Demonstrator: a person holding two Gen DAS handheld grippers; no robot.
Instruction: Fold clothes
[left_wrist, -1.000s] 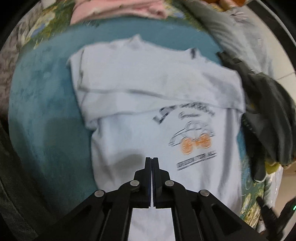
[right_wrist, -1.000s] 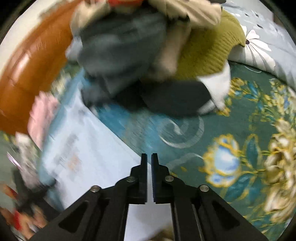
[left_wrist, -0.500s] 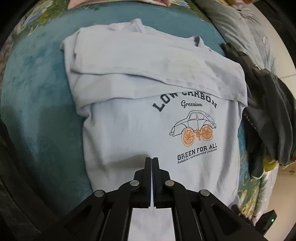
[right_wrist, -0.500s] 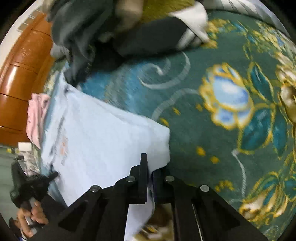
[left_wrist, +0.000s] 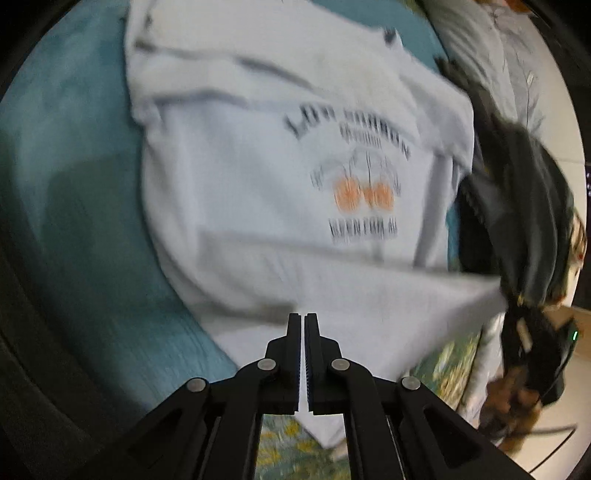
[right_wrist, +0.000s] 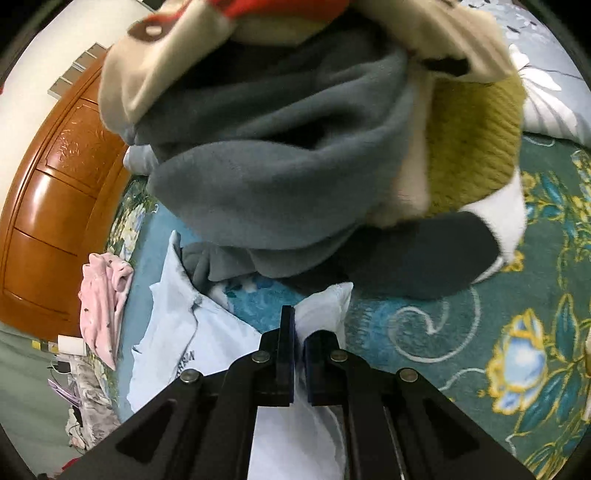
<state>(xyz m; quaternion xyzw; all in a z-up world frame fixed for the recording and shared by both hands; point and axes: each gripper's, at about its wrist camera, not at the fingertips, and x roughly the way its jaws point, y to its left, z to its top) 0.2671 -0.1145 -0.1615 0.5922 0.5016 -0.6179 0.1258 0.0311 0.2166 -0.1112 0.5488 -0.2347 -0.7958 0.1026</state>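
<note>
Both grippers, left (left_wrist: 303, 325) and right (right_wrist: 298, 325), pinch the printed T-shirt's (left_wrist: 258, 192) hem: carry it level toward the frame's top.

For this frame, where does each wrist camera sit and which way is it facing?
Left wrist: behind the left gripper, looking down along its fingers at the printed T-shirt; right gripper visible at the right edge.
Right wrist: behind the right gripper, facing the clothes pile.
Shared: the T-shirt, held by both grippers.

A heaped clothes pile (right_wrist: 295, 155) looms directly ahead of the right claw (right_wrist: 299, 328).
</note>
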